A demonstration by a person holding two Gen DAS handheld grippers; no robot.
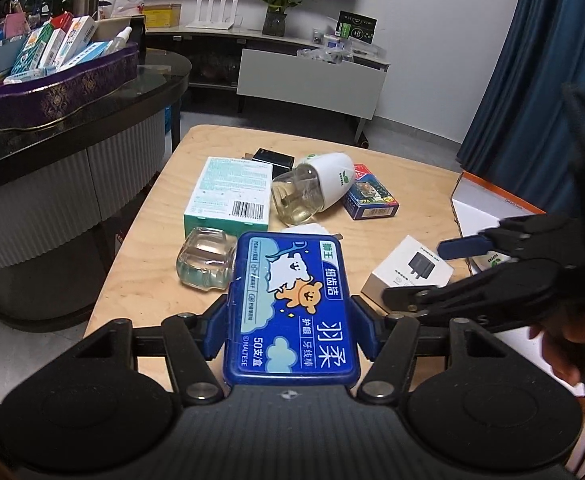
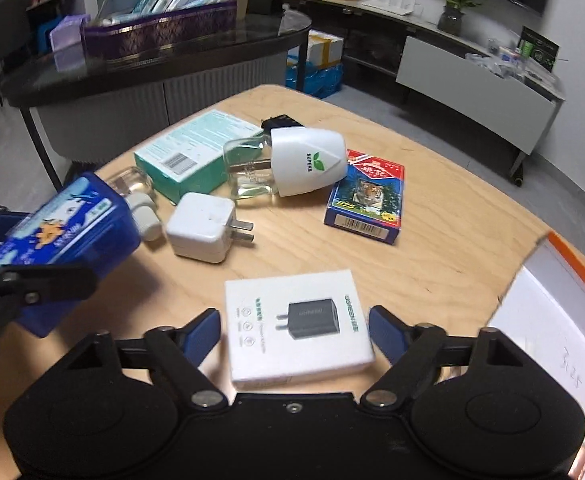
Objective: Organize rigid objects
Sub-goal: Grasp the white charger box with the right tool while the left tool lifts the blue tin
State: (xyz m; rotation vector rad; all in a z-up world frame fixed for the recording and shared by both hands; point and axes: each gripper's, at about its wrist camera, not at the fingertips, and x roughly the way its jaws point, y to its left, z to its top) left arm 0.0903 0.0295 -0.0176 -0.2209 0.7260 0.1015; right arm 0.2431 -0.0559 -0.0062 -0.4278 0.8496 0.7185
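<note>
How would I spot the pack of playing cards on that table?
Start at the light wooden table, then find the white plug-in device with a green leaf logo. The card pack lies flat beside it: the only blue box with a tiger picture.

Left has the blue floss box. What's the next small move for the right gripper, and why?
Probably close the right gripper on the white charger box. Its blue fingers stand open on either side of that box, which lies flat on the wooden table apart from other items. The left gripper is shut on the blue floss pick box, so it is occupied.
</note>
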